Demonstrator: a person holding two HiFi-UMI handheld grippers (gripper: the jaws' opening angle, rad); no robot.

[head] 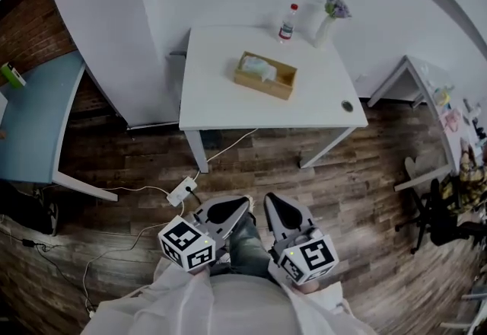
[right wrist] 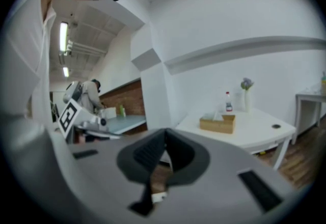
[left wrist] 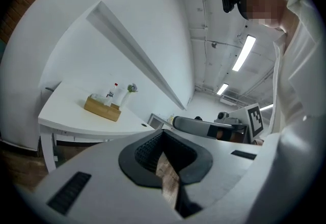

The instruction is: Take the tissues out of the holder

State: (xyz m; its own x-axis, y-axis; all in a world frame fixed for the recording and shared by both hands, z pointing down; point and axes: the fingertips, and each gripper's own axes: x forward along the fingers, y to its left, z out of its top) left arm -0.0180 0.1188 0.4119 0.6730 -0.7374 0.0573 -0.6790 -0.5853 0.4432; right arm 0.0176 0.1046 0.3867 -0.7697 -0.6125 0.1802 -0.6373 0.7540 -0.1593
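Note:
A wooden tissue holder [head: 265, 76] with a pale tissue [head: 259, 67] sticking up stands on the white table [head: 221, 101], far ahead of me. It also shows small in the left gripper view, the holder [left wrist: 103, 108], and in the right gripper view, the holder [right wrist: 217, 123]. Both grippers are held low near my body, well short of the table. The left gripper [head: 227, 212] [left wrist: 163, 135] is shut with nothing in it. The right gripper [head: 278, 209] [right wrist: 165, 134] is likewise shut and holds nothing.
A clear bottle with a red cap [head: 287, 23] and a white vase with flowers [head: 327, 21] stand at the table's far edge. A power strip [head: 181, 190] and cables lie on the wood floor. A blue table [head: 38, 120] is at left, a chair [head: 441, 212] at right.

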